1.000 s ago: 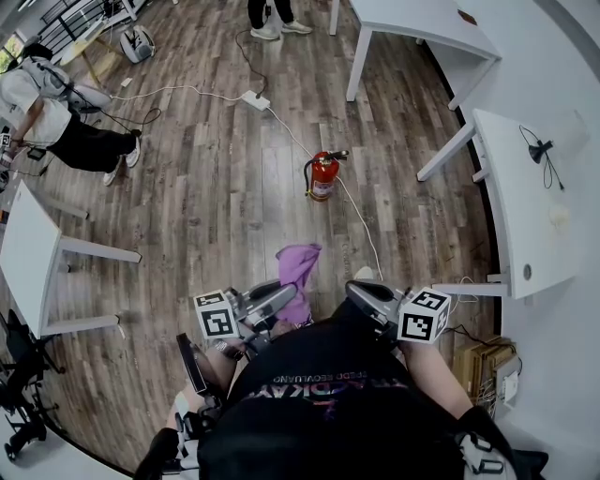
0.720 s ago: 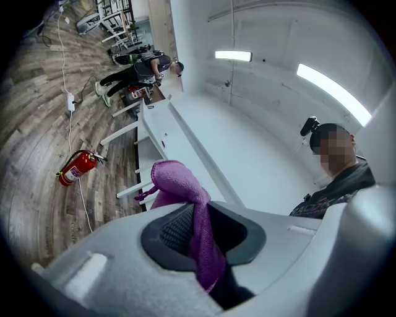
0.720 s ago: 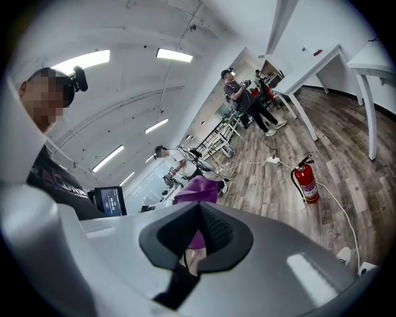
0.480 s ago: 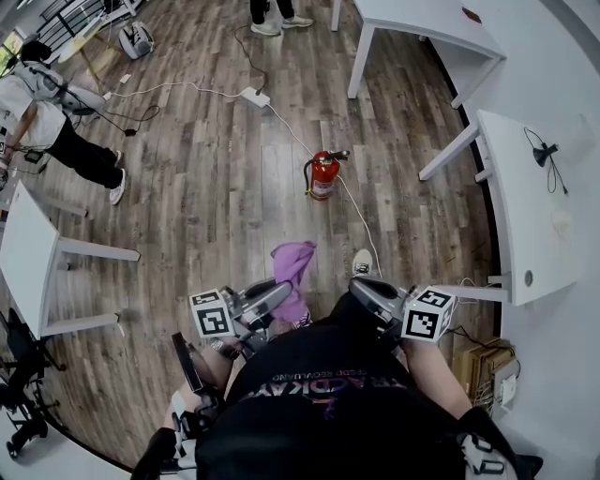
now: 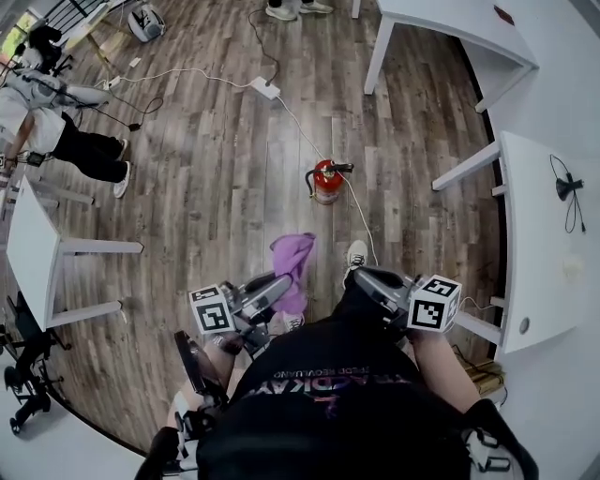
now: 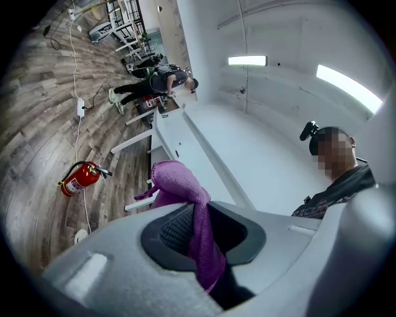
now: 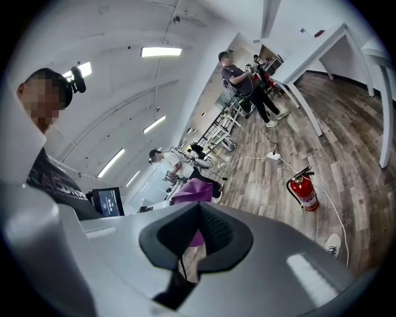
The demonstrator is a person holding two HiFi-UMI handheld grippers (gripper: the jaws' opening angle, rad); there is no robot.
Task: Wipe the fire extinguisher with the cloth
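Observation:
A red fire extinguisher [image 5: 325, 180] stands upright on the wood floor, some way ahead of both grippers. It also shows in the left gripper view [image 6: 79, 178] and the right gripper view [image 7: 303, 191]. My left gripper [image 5: 284, 284] is shut on a purple cloth [image 5: 293, 262], which bunches up past the jaw tips and hangs between the pads [image 6: 179, 186]. My right gripper [image 5: 362, 278] is held at the right, shut with nothing in it [image 7: 198, 230]. Past its jaws the purple cloth [image 7: 197, 192] is visible. Neither gripper touches the extinguisher.
A white cable [image 5: 361, 220] runs along the floor past the extinguisher to a power strip [image 5: 263, 88]. White tables stand at the right [image 5: 548, 253], far right [image 5: 450, 23] and left [image 5: 28, 262]. A person [image 5: 56, 122] bends over at the far left. My shoe [image 5: 355, 253] is below.
Both grippers and the cloth have moved forward toward the extinguisher, which now sits lower and nearer in the head view. The person at the left has shifted. Jaws unchanged.

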